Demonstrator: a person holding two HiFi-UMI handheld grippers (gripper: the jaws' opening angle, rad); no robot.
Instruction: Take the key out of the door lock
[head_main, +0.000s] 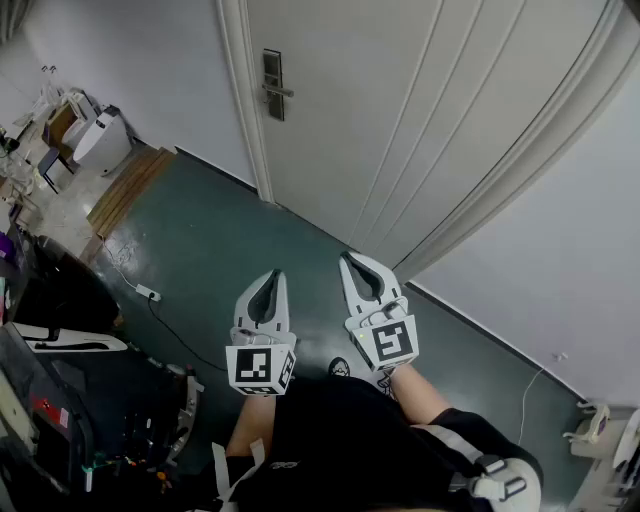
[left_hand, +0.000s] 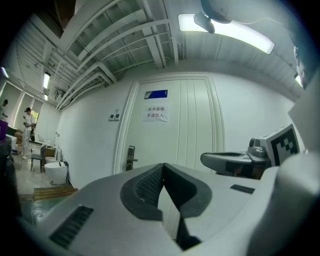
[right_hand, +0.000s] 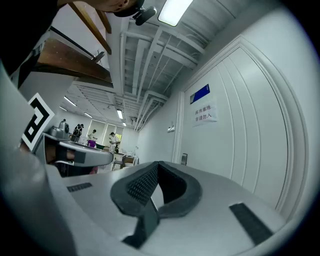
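While your left tongs (head_main: 273, 275) and right tongs (head_main: 348, 258) are both closed on nothing, the door lock (head_main: 272, 85) lies well ahead, directly beyond the left pair.

White walls (head_main: 120, 60), dark green floor (head_main: 230, 240), ceiling strip light (left_hand: 225, 31)
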